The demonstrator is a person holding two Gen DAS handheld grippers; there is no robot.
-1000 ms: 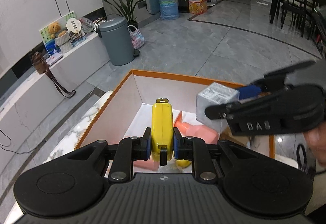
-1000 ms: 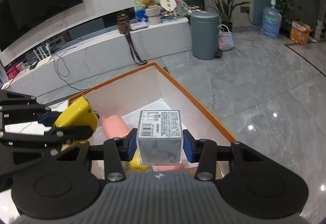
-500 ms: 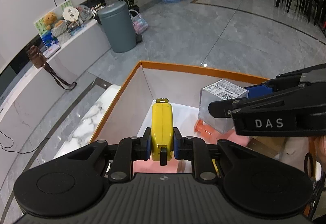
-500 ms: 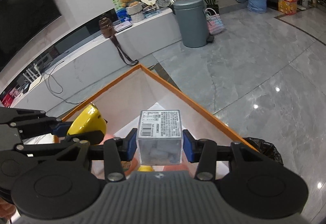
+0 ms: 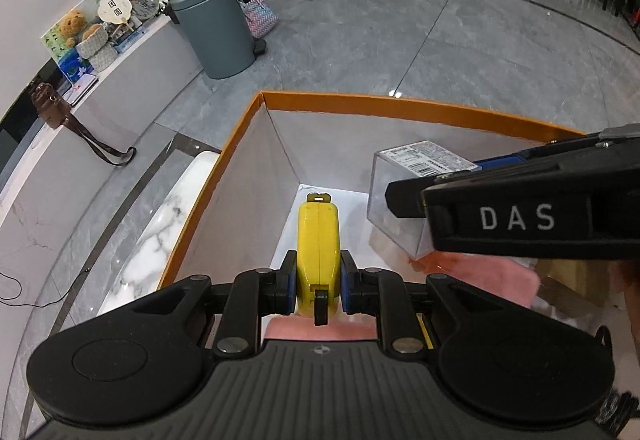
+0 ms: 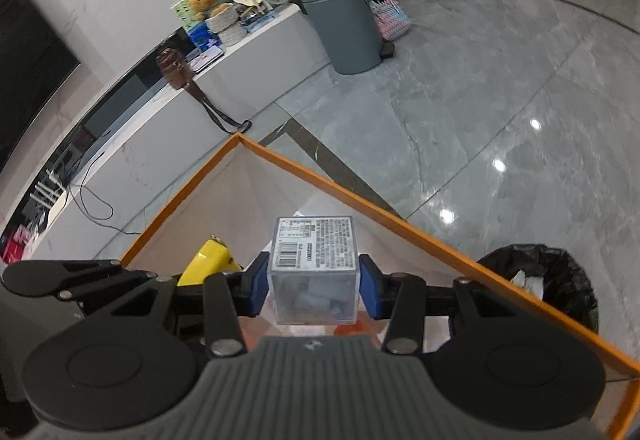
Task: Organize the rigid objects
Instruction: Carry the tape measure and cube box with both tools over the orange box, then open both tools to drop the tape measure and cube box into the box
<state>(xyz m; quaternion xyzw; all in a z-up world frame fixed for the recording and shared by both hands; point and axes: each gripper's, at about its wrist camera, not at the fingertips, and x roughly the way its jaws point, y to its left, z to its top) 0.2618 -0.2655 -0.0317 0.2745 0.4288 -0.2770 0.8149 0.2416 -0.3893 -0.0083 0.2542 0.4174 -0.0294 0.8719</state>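
- Tape measure (image 5: 319, 240), one, yellow, is clamped edge-on between the two blue pads of the left gripper (image 5: 318, 286) and held above the inside of the box (image 5: 400, 111).
- One clear plastic cube (image 6: 313, 268) with a printed barcode label on top is pinched between the pads of the right gripper (image 6: 313, 286), also over the box; its contents are too blurred to tell.
- Both grippers hang side by side over the same box, the right one crossing the left wrist view with "DAS" on its side.
- One box: orange rim, pale inner walls, white bottom, open at the top.
- Under the grippers, in the box, lies something pink (image 5: 480, 276); how many pieces it is I cannot tell.
- Left of the box shows a strip of white marble counter (image 5: 148, 240).
- On the grey floor beyond: one grey-green bin (image 5: 214, 27), one woven basket (image 5: 260, 15) just beside it, one black-lined wastebasket (image 6: 540, 284) near the box's right wall.
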